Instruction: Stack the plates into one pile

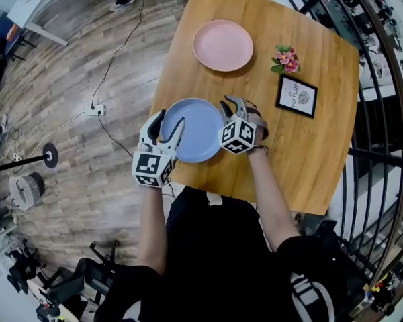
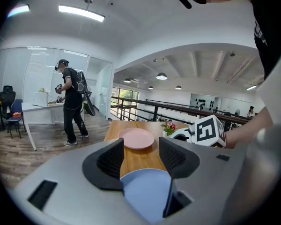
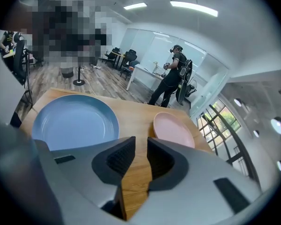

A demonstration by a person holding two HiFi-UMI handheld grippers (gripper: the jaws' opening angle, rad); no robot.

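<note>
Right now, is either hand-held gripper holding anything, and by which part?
Nothing is held. The left hand-held gripper is open-jawed at the edge of the blue plate, not clamping it; the right hand-held gripper is empty.

The blue plate has its near-left rim hidden under the left hand-held gripper and its right rim behind the right hand-held gripper. On the framed card the finer print seems too small to read.
</note>
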